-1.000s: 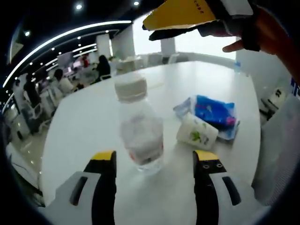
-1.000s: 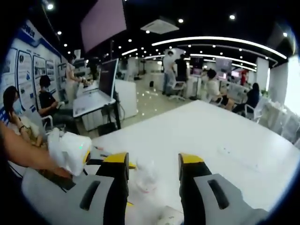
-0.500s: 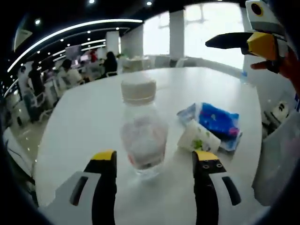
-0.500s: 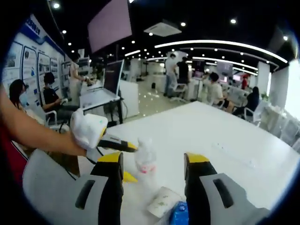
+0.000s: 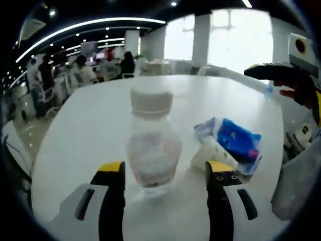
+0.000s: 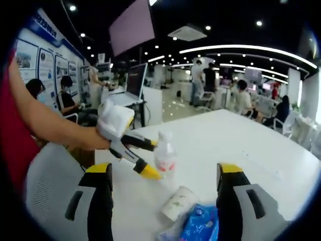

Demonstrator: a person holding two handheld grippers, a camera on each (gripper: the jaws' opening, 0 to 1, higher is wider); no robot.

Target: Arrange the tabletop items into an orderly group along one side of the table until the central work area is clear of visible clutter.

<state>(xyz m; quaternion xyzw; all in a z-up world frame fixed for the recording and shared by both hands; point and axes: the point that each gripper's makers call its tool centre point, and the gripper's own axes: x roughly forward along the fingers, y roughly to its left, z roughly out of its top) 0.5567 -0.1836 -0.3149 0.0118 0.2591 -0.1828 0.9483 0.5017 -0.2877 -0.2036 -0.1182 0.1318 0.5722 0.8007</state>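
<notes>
Change since a second ago: closer now, the water bottle looms larger in the left gripper view, and in the right gripper view the paper cup and blue packet have slid into sight where a second ago they were barely seen.

Left gripper view, left gripper: jaws spread wide, yellow-tipped, one on each side of the bottle's base; whether they touch it I cannot tell.
Left gripper view, water bottle: upright on the white table, clear plastic, white cap on.
Left gripper view, paper cup: lying on its side just right of the bottle, white with a green print, resting against the blue packet.
Left gripper view, blue packet: flat on the table, touching the cup.
Left gripper view, right gripper: up at the right edge, well above the table, held in a hand; its jaw gap is not clear from here.

Right gripper view, right gripper: jaws set wide apart, nothing between them.
Right gripper view, left gripper: comes in from the left in a hand, black jaws with yellow tips spread around the bottle.
Right gripper view, cup and packet: low in the middle, side by side, nearer the camera than the bottle.
Right gripper view, background: people seated at desks, a laptop on a stand.
</notes>
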